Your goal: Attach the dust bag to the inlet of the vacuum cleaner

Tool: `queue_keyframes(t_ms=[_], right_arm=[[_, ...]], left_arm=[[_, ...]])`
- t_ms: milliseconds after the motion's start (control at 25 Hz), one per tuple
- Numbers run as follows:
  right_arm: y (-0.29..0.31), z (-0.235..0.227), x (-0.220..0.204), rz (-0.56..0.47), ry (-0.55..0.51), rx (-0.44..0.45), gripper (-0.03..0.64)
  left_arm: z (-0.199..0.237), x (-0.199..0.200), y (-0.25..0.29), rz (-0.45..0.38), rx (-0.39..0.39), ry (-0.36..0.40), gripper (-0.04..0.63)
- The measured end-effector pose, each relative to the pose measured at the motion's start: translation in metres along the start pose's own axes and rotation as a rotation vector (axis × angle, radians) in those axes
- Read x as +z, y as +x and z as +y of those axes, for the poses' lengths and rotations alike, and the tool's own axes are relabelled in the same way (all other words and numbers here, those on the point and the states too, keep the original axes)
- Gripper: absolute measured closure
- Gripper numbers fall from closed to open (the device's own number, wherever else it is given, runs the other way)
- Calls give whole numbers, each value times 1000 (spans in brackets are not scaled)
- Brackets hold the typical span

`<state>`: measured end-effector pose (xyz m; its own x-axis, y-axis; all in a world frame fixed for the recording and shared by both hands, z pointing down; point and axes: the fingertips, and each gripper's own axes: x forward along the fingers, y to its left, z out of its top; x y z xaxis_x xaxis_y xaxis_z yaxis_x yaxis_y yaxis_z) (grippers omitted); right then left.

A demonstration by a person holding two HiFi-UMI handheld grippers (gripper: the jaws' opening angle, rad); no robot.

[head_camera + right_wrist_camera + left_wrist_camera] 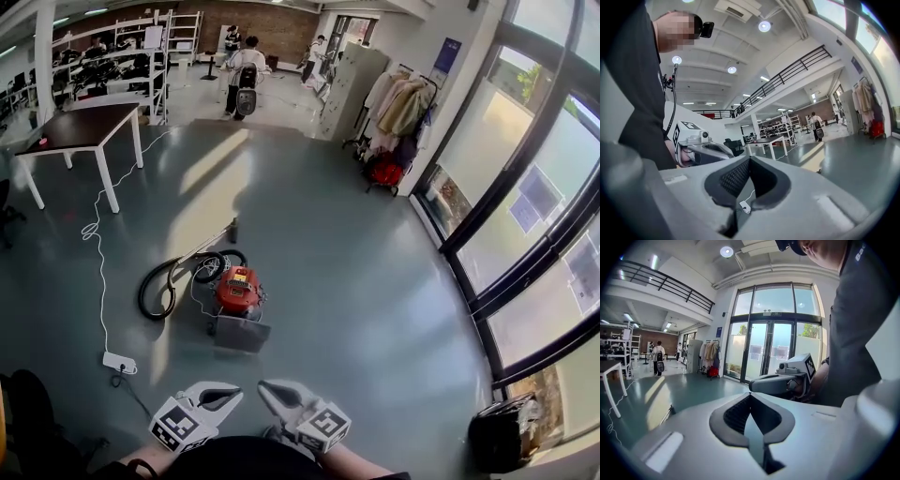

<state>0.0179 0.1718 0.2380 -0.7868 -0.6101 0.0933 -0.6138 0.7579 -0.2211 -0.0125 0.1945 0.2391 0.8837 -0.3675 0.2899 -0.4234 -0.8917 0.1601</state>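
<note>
Left gripper, right gripper: fingers together, empty. Vacuum cleaner well beyond the fingers; grey sheet nearer (dust bag, probably). Open before reaching; grip bag at collar.

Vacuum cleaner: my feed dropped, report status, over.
Left tool and right tool shut, empty. Vacuum cleaner on floor ahead, untouched, hose looped beside. Power strip lies left of path.
</note>
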Motion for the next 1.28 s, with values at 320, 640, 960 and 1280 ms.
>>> queue_keyframes(t_ms=[320, 640, 960, 1280], right_arm=[[-6, 11, -7, 46, -17, 34, 626], [-2, 22, -6, 39, -37, 59, 626], [0, 28, -2, 42, -42, 80, 626], [-7, 29, -7, 50, -44, 77, 626]], left_arm=[[-9, -8, 1, 14, 18, -8, 578], [-10, -13, -1, 21, 35, 11, 578], [-15, -15, -6, 27, 35, -4, 578], [-21, -18, -4, 40, 31, 3, 578]])
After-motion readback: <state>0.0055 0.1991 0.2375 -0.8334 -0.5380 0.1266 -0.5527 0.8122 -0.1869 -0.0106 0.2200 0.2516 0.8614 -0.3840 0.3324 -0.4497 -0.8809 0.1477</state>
